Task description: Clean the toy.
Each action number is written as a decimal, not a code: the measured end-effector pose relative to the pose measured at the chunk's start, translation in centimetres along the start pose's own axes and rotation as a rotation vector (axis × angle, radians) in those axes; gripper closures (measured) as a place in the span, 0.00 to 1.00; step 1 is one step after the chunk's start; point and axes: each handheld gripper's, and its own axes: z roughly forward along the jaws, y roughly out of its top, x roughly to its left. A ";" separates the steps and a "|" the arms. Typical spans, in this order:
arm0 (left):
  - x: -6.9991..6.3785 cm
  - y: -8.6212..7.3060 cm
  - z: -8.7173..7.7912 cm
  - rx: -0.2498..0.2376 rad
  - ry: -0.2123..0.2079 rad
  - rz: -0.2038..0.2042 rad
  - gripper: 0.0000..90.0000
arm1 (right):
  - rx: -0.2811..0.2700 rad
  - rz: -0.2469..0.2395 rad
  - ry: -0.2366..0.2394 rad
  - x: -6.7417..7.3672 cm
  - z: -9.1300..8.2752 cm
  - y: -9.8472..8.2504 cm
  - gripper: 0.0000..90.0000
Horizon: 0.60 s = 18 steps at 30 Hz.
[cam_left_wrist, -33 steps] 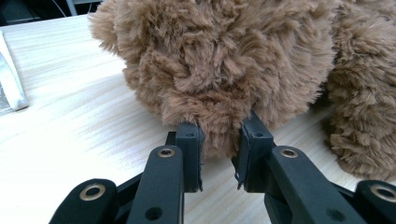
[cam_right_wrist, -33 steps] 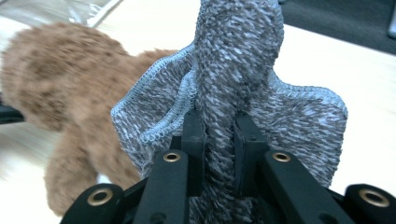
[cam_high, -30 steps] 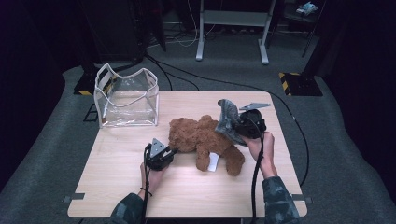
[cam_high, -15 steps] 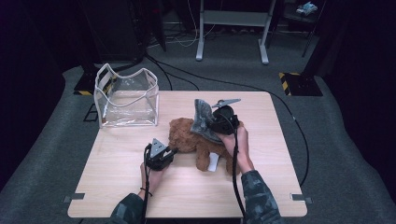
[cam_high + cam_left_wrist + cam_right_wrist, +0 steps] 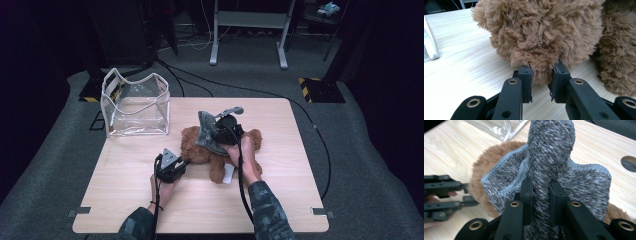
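Right gripper view showed the right gripper (image 5: pixel 541 202) clamped on a grey cloth (image 5: pixel 554 162) hanging just above the bear (image 5: pixel 215 150), while the left gripper (image 5: pixel 541 82) pinched fur at the bear's near side. Dressing or covering seemed underway; next, lower the cloth onto the bear squarely.

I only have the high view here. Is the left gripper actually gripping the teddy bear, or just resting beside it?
Observer: Gripping. The left gripper has its jaws pinched on a tuft of fur low on the teddy bear, just above the table.
Operator: What's the grey thing in the right one?
Observer: A grey knitted cloth with a stitched edge. The right gripper clamps a bunched fold of it.
Operator: Is it lying on the bear?
Observer: It spreads in front of the brown fur. I cannot tell whether they touch.
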 end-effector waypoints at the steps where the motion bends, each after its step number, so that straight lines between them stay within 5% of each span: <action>1: 0.0 0.0 0.0 -0.001 0.000 -0.001 0.82 | 0.003 -0.006 -0.008 -0.1 0.1 -0.1 0.85; 12: 0.0 0.0 0.0 0.000 0.001 0.000 0.82 | 0.045 -0.016 -0.115 -1.7 -1.0 -1.4 0.85; 18: 0.0 0.0 0.0 0.000 0.002 0.001 0.82 | 0.046 0.031 -0.151 -3.7 -2.5 -2.8 0.85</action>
